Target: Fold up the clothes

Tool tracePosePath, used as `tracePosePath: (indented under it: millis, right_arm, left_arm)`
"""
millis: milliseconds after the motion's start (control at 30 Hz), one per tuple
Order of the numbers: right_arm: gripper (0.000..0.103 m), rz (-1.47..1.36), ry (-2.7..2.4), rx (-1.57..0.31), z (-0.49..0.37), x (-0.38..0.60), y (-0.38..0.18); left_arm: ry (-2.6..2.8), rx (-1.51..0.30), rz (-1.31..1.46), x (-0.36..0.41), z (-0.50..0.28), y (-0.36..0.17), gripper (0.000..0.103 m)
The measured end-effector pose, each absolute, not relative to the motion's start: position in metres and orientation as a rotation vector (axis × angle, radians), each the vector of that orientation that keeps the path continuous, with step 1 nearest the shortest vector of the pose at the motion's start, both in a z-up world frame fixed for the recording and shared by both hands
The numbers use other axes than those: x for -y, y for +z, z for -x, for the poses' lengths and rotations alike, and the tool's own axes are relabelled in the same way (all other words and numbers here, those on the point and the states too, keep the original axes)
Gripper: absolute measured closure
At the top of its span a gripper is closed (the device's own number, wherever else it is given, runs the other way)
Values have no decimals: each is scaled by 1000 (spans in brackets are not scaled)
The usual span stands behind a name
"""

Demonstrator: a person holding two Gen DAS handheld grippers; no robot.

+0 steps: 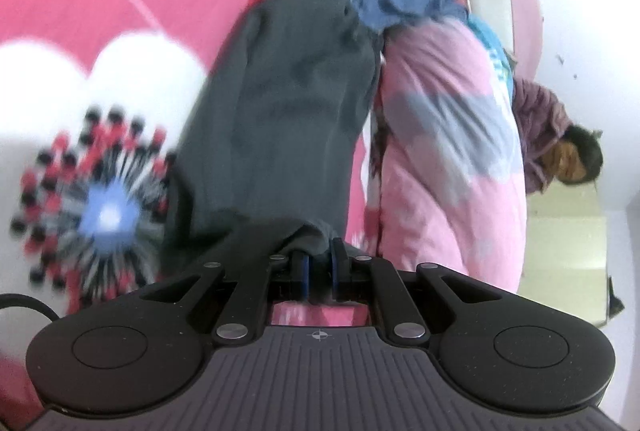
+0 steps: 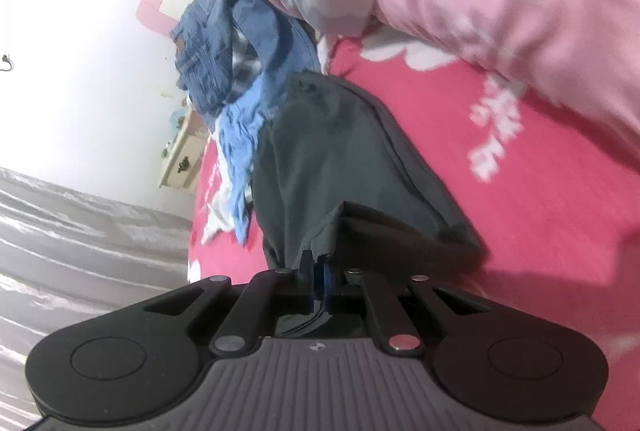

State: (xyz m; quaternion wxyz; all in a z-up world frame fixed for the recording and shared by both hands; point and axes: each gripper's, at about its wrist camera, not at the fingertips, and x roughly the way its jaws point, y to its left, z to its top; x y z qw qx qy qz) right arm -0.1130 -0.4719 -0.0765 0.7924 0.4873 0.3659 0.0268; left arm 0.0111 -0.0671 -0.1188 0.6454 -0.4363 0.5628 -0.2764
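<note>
Both my claws, left gripper (image 1: 319,263) and right gripper (image 2: 319,273), pinch the near edge of the dark grey garment (image 1: 288,103) mid-fold; next I judge carrying that edge far over, level.

Left gripper (image 1: 319,258): black two-finger unit, blue-edged pads (image 1: 301,268) drawn close together, a narrow gap between them, pinching a fold of the dark grey garment (image 1: 288,91) at the fingertips. Right gripper (image 2: 319,273): same build, pads (image 2: 308,279) pressed nearly flush, clamped on an edge of the same garment, cloth draped over the right finger. Linkage arms on both folded inward.
</note>
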Motion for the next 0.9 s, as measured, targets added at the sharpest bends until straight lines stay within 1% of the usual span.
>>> tracePosePath:
  millis: [433,667,900]
  right_arm:
    - [98,-1030,101,-760,3,487,-100]
    - [98,-1041,123,-736,-58,497,-115]
    - [98,-1054,128,-701,-108,512,-118]
  left_arm:
    - [-599,-1234,1079,79,-114,-150,96]
    - [-613,-1198,1067,89,-170,-155,96]
    - [-634,-1169,1073,100,-220,-159,96]
